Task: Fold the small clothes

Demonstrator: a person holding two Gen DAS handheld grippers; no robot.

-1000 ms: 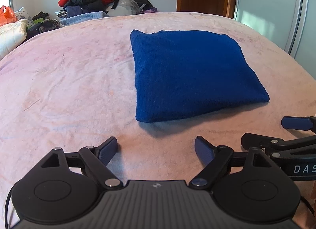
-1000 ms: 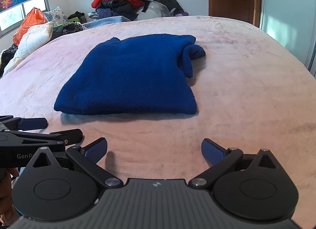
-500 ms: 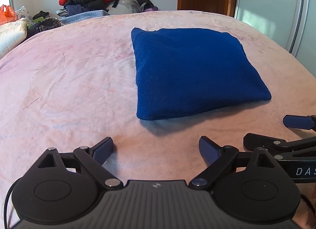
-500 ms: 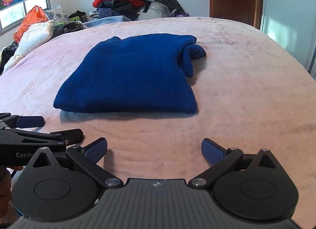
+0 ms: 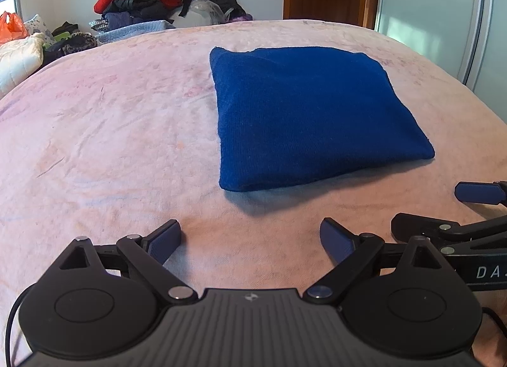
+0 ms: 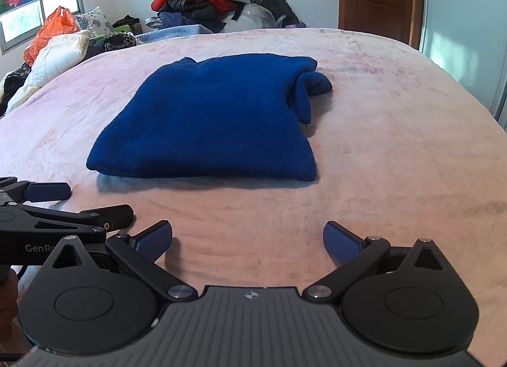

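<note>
Blue garment (image 5: 313, 117), folded into a rough square, lies flat on the pink bedspread (image 5: 104, 132) toward the middle of the bed, nearer its right edge in the left wrist view. The left gripper (image 5: 250, 240) hangs low over the near edge with its jaws wide apart and nothing between them, well short of the cloth. The right gripper (image 5: 443, 208) shows at the right border, also spread.

From the right wrist view, the blue garment (image 6: 212, 120) shows a sleeve end bunched at its far right corner. The right gripper (image 6: 248, 240) is parted and empty above the near edge of the bedspread (image 6: 396, 132). The left gripper (image 6: 85, 200) reaches in from the left, jaws apart. A clothes pile (image 6: 206, 3) sits beyond the far edge.
</note>
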